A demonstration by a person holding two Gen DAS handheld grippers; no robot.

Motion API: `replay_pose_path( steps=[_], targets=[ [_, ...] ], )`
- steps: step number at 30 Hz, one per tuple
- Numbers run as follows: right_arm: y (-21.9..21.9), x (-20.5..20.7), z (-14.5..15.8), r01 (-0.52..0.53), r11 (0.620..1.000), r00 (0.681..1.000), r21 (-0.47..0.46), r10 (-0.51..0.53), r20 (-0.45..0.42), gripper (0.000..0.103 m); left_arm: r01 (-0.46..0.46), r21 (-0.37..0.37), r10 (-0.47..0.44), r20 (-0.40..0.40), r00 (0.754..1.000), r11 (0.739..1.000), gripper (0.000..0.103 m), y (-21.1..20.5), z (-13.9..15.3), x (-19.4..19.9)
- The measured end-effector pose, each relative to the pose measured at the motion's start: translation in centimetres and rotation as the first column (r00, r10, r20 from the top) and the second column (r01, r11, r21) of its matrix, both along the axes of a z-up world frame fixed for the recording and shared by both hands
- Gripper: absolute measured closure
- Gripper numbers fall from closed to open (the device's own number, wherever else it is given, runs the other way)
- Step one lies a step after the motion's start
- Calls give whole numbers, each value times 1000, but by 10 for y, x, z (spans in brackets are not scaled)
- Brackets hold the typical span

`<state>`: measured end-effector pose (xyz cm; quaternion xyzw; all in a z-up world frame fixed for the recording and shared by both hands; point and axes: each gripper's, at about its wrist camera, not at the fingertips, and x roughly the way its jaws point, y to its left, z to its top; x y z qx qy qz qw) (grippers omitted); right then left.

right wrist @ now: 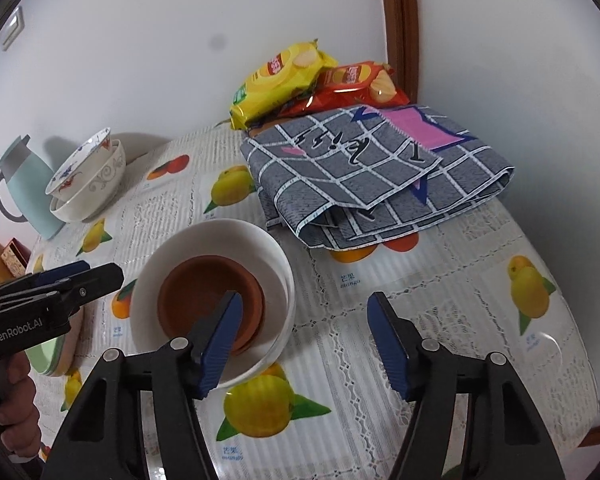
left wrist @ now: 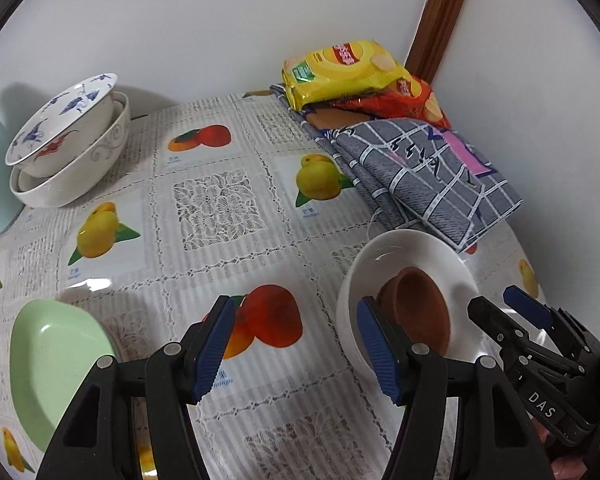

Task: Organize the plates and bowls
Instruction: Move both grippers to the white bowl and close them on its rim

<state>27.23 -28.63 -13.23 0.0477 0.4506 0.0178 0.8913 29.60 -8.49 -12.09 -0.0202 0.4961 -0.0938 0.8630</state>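
Left wrist view, left to right: pale green shallow plastic plate [left wrist: 56, 364] at the near left edge of the bench [left wrist: 220, 248], empty. Far left, a white porcelain bowl with blue and red painted pattern [left wrist: 60, 120] sits tilted inside a larger white bowl with grey scroll pattern [left wrist: 88, 168]; a plain white rim shows between them. Left tool [left wrist: 296, 348] has its jaws about half open, nothing between them, hanging over the fruit-print cover. Its right blue pad overlaps the rim of the white round ceramic bowl [left wrist: 412, 256] in the picture; cannot tell if it touches. Inside that bowl: a small brown terracotta dish [left wrist: 420, 312].

Right wrist view, left to right: light blue thermos jug with grey lid [right wrist: 28, 188] at the far left, beside the stacked bowls. Right tool [right wrist: 304, 344] about half open, gripping nothing. Its left finger [right wrist: 220, 344] lies over the white bowl's near rim and the terracotta dish; contact unclear. Right finger over bare bench. Behind the white bowl: folded grey checked cloth [right wrist: 372, 184], with a yellow crisp packet [right wrist: 276, 80] and a red crisp packet [right wrist: 360, 84] at the wall.
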Motion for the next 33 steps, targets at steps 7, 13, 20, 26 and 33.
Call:
replay_pose_path(
  steps=[7,13,20,26,33],
  targets=[
    [4,15,-16,-4,999,999,-32,3,-49,50,17,12,-16,-28,999,1000,42,-9,-13,12],
    [2,21,-20,7,999,997,-48,-11,-71,50,27,60,-26,-26,999,998,40,-14,-20,18],
    [2,30,-30,3,996,990,-89,-16,-138,50,63,77,-56,-86,995,995,41,-21,-33,23],
    [1,32,-33,-2,998,989,-67,-8,-145,50,71,81,-62,-108,992,994,42,-25,-41,26],
    [-2,29,-34,10,1000,992,-26,-14,-125,49,53,28,-50,-109,993,998,48,-22,-43,27]
  ],
)
